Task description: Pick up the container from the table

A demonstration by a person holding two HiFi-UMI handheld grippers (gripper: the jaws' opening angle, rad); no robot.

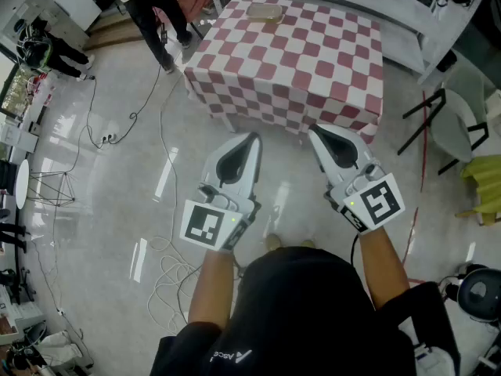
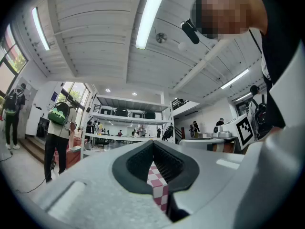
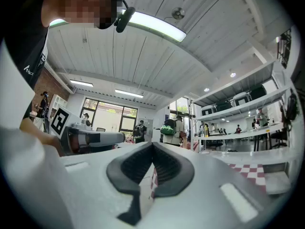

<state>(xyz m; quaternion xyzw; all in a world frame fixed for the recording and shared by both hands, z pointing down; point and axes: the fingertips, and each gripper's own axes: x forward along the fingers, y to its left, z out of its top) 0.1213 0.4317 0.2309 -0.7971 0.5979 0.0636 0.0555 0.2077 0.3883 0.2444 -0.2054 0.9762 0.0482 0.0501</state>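
A flat, pale container (image 1: 264,11) lies near the far edge of a table with a red and white checked cloth (image 1: 297,69). Both grippers hang over the floor, short of the table's near edge. My left gripper (image 1: 252,138) is shut and holds nothing; its tips meet in the left gripper view (image 2: 153,142), with a strip of checked cloth (image 2: 158,185) showing through the gap below them. My right gripper (image 1: 311,130) is shut and empty too, and its jaws touch at the tip in the right gripper view (image 3: 152,144). The container is not visible in either gripper view.
A person (image 1: 153,6) stands at the table's far left corner. Cables (image 1: 168,276) trail over the glossy floor at the left. A folding chair (image 1: 454,128) stands to the right of the table. Shelves and benches (image 2: 121,128) line the far room.
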